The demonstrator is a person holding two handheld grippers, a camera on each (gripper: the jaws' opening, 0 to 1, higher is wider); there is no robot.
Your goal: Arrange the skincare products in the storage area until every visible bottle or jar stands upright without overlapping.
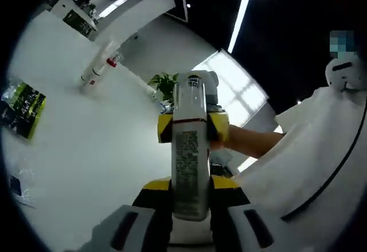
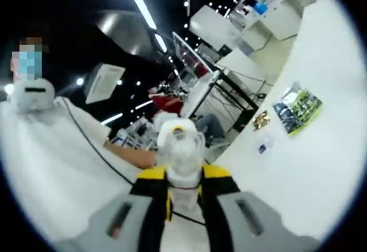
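The left gripper (image 1: pixel 191 190) pinches a tall white bottle (image 1: pixel 190 148) near its base, label facing the camera. The right gripper (image 2: pixel 183 190) and (image 1: pixel 194 127) clamps the same bottle (image 2: pixel 181 154) higher up, below the cap. Both hold it in the air, clear of the white table (image 1: pixel 97 166).

Judged handling: rigid plastic, light, smooth-walled and liable to slip; grip mid-body, across the flat sides. Far left on the table lies a second white bottle (image 1: pixel 100 65); a green packet (image 1: pixel 22 108) lies near left.

Left gripper (image 1: pixel 190 192) is clamped on a white bottle (image 1: pixel 190 148) at lower centre; right gripper (image 2: pixel 183 190) is clamped on its cap end (image 2: pixel 182 148).
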